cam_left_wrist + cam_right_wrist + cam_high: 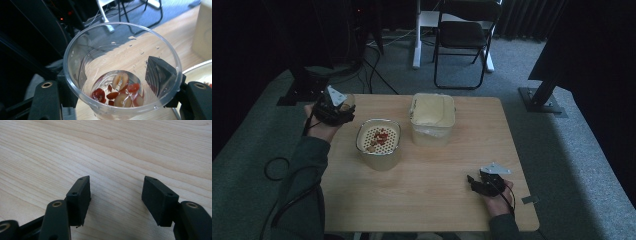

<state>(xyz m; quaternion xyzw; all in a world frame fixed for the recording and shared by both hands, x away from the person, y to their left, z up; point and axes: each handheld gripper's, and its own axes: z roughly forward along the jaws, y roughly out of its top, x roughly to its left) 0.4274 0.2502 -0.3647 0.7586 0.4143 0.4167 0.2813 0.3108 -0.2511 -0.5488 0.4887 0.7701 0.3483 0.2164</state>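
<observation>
At the far left corner of the light wooden tabletop (432, 195), the left gripper (333, 107) has its fingers (160, 75) pinching a clear plastic cup (120, 72) with red and pale fruit slices (117, 93) at its bottom. Just to its right stands a steel-rimmed container with a perforated cream insert (378, 142), then a cream plastic tub (432, 119). Near the right front edge, the right gripper (476, 182) rests with fingers (80, 197) spread apart, holding nothing.

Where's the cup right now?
The cup sits in the left claw at the table's far-left corner in the high view, just left of the strainer pot.
</observation>
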